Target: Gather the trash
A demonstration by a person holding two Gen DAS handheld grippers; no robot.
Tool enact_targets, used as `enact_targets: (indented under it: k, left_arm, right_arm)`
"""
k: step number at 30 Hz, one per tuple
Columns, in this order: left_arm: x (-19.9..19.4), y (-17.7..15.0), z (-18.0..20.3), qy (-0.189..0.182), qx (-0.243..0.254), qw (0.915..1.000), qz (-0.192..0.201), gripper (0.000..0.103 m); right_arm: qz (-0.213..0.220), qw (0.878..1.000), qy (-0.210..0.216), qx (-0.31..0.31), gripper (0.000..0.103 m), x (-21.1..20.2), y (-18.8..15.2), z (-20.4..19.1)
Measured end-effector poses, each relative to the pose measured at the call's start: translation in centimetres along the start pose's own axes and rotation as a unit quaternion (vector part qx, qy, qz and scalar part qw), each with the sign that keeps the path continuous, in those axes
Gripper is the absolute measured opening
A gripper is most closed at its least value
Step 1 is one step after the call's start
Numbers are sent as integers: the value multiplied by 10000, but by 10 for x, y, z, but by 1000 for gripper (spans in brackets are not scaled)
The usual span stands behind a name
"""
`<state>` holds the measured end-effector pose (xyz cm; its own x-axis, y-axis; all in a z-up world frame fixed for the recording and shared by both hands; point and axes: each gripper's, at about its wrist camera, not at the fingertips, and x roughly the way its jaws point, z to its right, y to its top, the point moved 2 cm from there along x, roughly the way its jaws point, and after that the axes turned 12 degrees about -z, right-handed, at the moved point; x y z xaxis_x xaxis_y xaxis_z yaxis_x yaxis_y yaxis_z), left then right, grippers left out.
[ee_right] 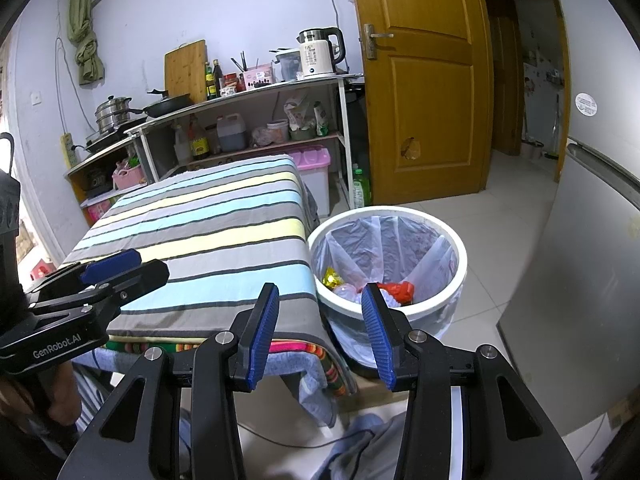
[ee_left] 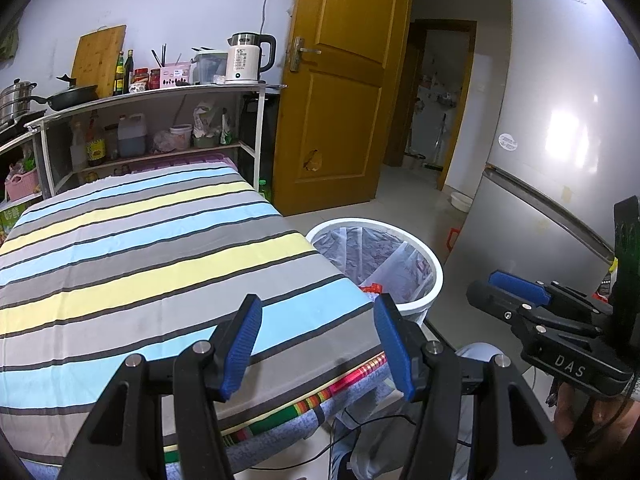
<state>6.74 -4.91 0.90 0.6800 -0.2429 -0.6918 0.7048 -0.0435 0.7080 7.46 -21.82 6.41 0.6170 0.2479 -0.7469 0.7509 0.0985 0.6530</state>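
Table edge hides most of the trash (ee_left: 371, 288) in the white bin (ee_left: 434, 276); right gripper (ee_left: 480, 294) half cut off, jaw state unclear there

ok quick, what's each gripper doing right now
Left gripper: open, holding nothing.
Right gripper: open, holding nothing.

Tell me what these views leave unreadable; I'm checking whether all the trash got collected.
- Bin bottom: in the right wrist view the right gripper's finger and near rim hide part of the trash; in the left wrist view the table corner covers most of it.
- Floor under the table: hidden by the cloth.
- Left gripper: open, holding nothing.
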Motion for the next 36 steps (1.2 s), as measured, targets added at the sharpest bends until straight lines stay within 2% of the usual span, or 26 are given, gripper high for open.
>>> enact_targets:
  k: [36]
  left_arm:
    - [1,-2,6,70,128,9999,75,60]
  right_arm:
    - [-23,10000,-7,-13,44,3,-1,-1]
